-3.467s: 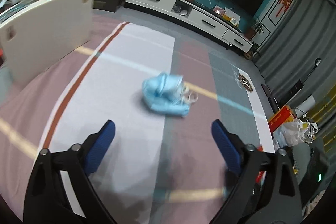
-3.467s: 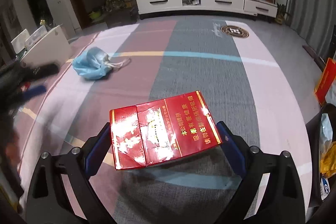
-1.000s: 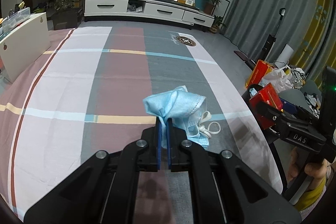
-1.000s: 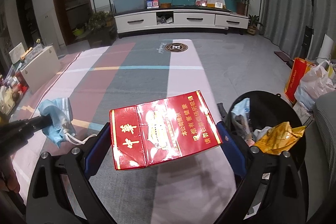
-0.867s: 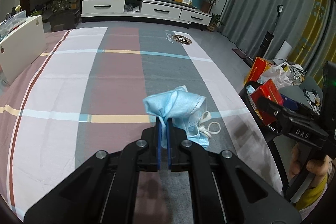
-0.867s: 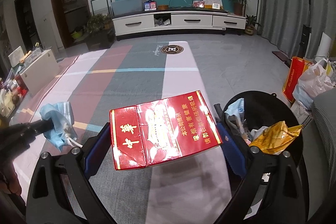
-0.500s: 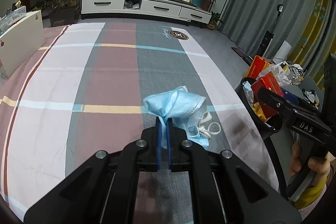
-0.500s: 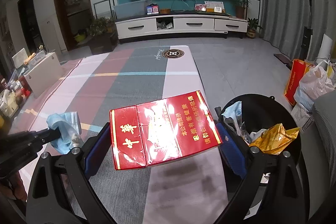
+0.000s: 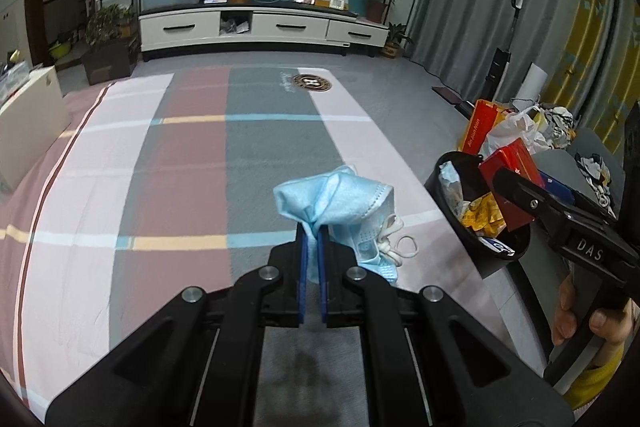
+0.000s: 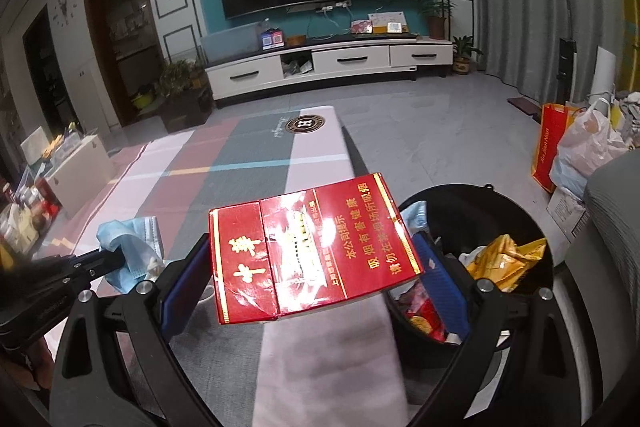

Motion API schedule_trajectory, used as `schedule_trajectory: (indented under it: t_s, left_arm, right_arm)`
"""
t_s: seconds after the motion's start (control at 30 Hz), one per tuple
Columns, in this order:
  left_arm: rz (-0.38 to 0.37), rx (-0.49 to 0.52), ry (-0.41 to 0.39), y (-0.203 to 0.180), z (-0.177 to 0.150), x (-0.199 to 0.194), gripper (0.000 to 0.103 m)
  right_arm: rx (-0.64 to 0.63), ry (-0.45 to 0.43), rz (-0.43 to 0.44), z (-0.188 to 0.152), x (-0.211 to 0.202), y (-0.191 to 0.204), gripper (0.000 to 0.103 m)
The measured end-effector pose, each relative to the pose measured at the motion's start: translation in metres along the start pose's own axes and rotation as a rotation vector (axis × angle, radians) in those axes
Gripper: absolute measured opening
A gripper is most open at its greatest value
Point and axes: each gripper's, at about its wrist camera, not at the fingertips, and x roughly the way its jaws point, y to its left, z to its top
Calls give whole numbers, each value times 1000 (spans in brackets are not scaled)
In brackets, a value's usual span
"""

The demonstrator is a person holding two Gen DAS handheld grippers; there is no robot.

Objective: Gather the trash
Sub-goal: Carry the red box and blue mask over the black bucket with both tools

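In the left wrist view, the left gripper [image 9: 313, 247] is shut tight on a crumpled blue face mask [image 9: 340, 203], held up over the striped rug [image 9: 180, 163]. The black trash bin [image 9: 480, 227] sits off to the right, so the mask should go right over the bin's mouth before the fingers let go.

In the right wrist view, the right gripper [image 10: 316, 279] squeezes a red cigarette box [image 10: 312, 247] by its two ends. The bin [image 10: 520, 211] is just to the right. Move the box over the hole first, then open.
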Motion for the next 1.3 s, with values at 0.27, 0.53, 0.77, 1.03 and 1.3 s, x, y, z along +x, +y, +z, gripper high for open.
schedule_trajectory:
  t_s: [0.27,0.53,0.77,1.03,1.3]
  left_arm:
    - [-20,60,-7,-34,4,2,6]
    - [-49,111,-6,-63,9,6,6]
    - [-73,148,-9,-89,14,10,6]
    - [-102,178,-11,-115,21,17,6]
    - [-133,222,-16,-146,30,33,6]
  right_arm:
    - [37,-21,-35,-3,-14,-25,94]
    - [78,-38,-54,-5,-25,-48,94]
    - [111,-46,-73,-10,-34,-68,94]
    - [152,-54,-101,-15,-43,-91,94]
    - [204,-51,-136,-19,-47,-118,94]
